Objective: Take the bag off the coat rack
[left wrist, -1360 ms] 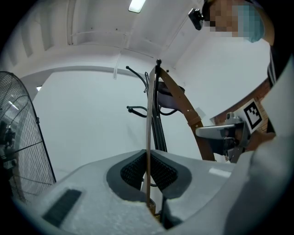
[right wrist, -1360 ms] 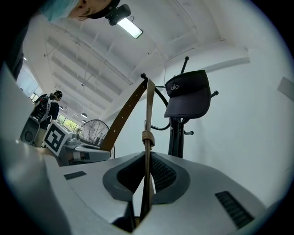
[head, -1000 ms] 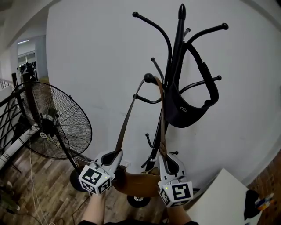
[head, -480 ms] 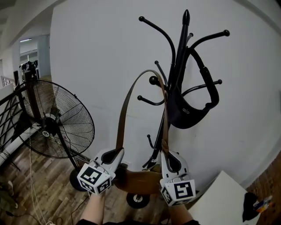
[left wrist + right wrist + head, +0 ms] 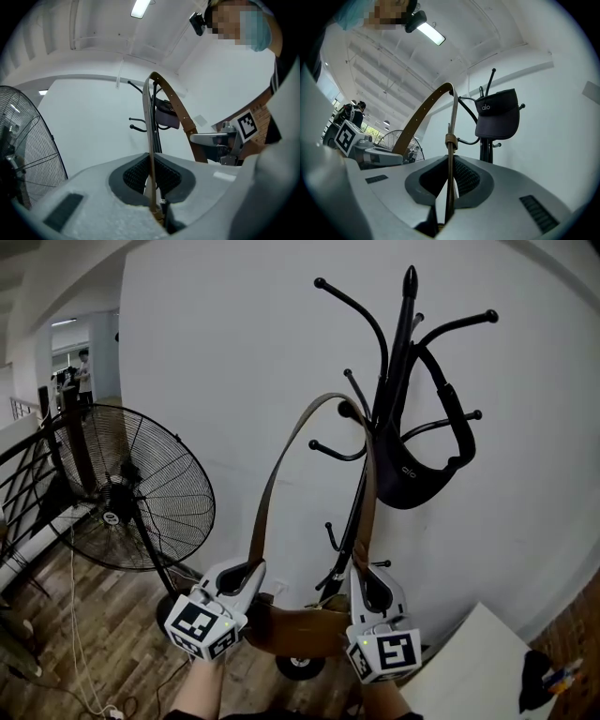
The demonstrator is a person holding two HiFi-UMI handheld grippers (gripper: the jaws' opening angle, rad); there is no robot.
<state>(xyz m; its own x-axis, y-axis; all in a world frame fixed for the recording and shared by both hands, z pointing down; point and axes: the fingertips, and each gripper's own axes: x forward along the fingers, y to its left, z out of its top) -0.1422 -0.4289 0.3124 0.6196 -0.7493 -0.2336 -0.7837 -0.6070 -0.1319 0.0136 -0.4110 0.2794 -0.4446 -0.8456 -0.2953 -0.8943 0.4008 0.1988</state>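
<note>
A brown bag (image 5: pixel 300 632) hangs low between my two grippers, its long brown strap (image 5: pixel 281 460) arching up to a hook knob (image 5: pixel 346 410) on the black coat rack (image 5: pixel 405 324). The top of the loop stands at or just above that knob; contact cannot be told. My left gripper (image 5: pixel 246 570) is shut on the strap's left run, which shows as a thin band (image 5: pixel 149 140) between its pads. My right gripper (image 5: pixel 367 579) is shut on the right run (image 5: pixel 451 140), just below a leather keeper loop.
A black visor cap (image 5: pixel 412 479) hangs on the rack's right hooks. A large black floor fan (image 5: pixel 141 493) stands to the left, with a railing (image 5: pixel 28 484) beyond it. A white table corner (image 5: pixel 469 662) sits at lower right. The white wall is close behind the rack.
The strap's loop lay over the hook knob; it now arches higher, at the knob's top. Both grippers kept their hold and barely moved.
</note>
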